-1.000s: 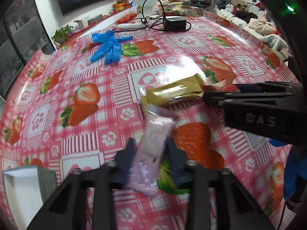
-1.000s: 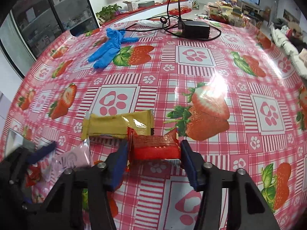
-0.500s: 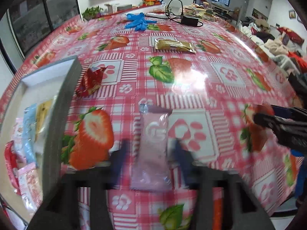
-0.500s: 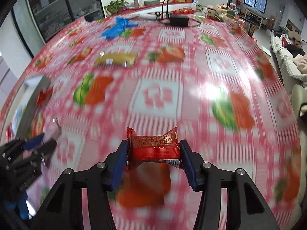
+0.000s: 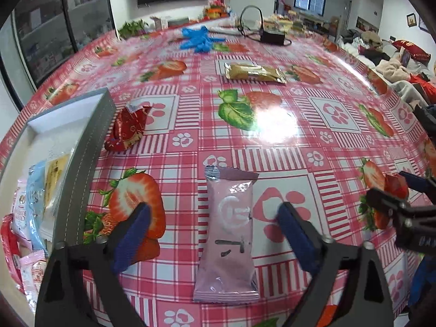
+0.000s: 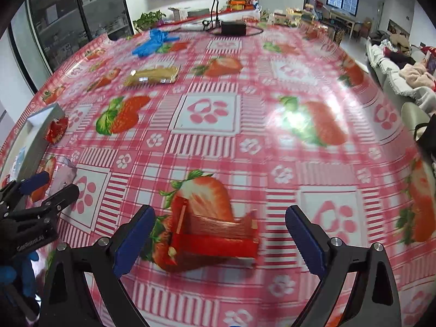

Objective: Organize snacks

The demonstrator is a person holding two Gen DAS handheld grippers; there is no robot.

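Both claws stand spread wide, their jaws having just been opening. Left gripper (image 5: 212,234) has a pink snack packet (image 5: 227,234) lying flat on the strawberry tablecloth (image 5: 272,147) between its blue pads, touching neither. Right gripper (image 6: 219,239) likewise straddles a red snack packet (image 6: 215,238), blurred, clear of both pads. At the left edge sits a grey tray (image 5: 81,152) holding several packets; a crumpled red wrapper (image 5: 126,129) lies just beside its wall. Farther off rests a gold packet (image 5: 254,72), and beyond it blue gloves (image 5: 199,39).
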